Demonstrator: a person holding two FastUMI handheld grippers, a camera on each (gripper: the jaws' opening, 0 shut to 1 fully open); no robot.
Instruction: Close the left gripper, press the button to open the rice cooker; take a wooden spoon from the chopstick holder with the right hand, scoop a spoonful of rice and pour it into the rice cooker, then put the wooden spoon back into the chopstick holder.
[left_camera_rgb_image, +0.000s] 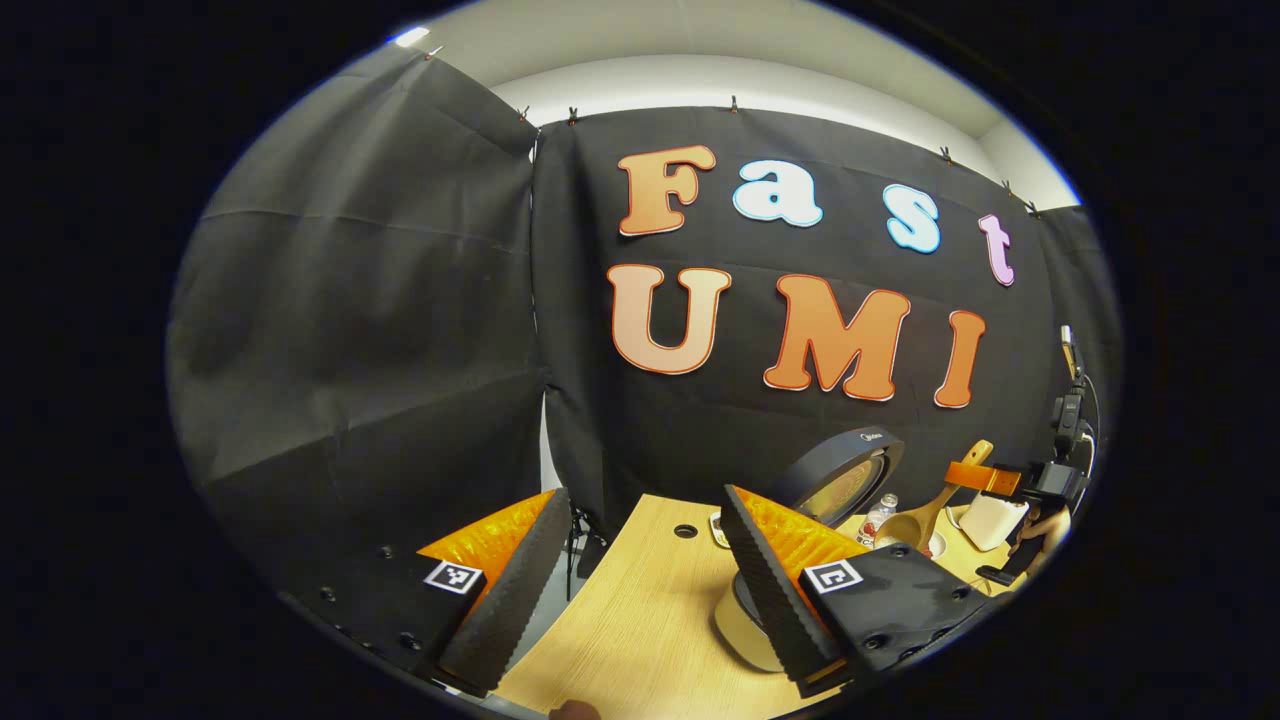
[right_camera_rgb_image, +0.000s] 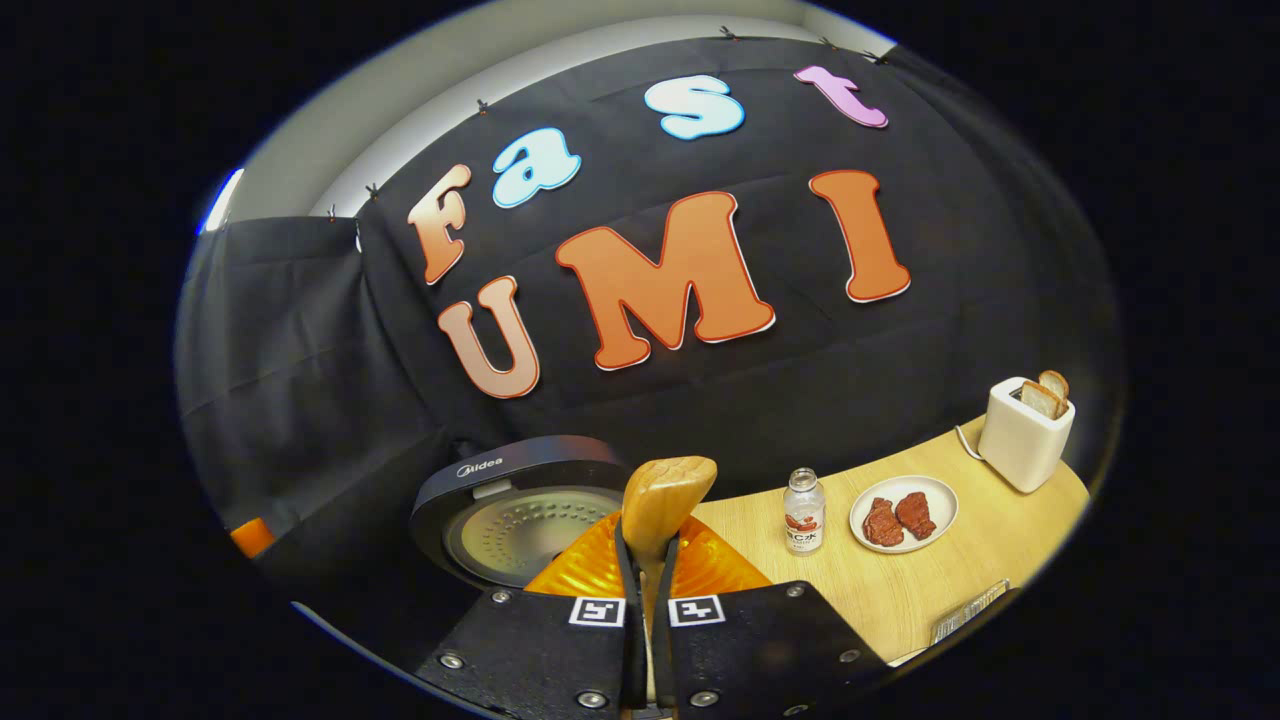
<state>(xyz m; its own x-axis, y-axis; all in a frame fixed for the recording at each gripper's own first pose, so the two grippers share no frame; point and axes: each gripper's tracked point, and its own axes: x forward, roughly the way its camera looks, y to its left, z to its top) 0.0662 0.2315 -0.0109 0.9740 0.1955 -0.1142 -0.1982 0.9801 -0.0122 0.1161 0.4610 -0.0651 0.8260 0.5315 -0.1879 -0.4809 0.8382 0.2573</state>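
Observation:
The rice cooker stands with its lid (left_camera_rgb_image: 840, 478) swung up, the inner plate of the lid (right_camera_rgb_image: 520, 535) facing me. Its pale body (left_camera_rgb_image: 742, 632) sits just behind the right finger of my left gripper (left_camera_rgb_image: 640, 590), which is open over the table with nothing between the fingers. My right gripper (right_camera_rgb_image: 650, 560) is shut on the handle of a wooden spoon (right_camera_rgb_image: 666, 498), whose bowl rises above the fingertips beside the lid. Whether the spoon carries rice is hidden. In the left gripper view the spoon (left_camera_rgb_image: 925, 518) and right gripper (left_camera_rgb_image: 985, 478) show beyond the cooker.
On the wooden table (right_camera_rgb_image: 960, 560) stand a small bottle (right_camera_rgb_image: 803, 510), a plate with two pieces of meat (right_camera_rgb_image: 903, 513) and a white toaster with bread (right_camera_rgb_image: 1025, 430). A metal wire object (right_camera_rgb_image: 970, 608) lies at the table's near edge. The table has a cable hole (left_camera_rgb_image: 685, 531).

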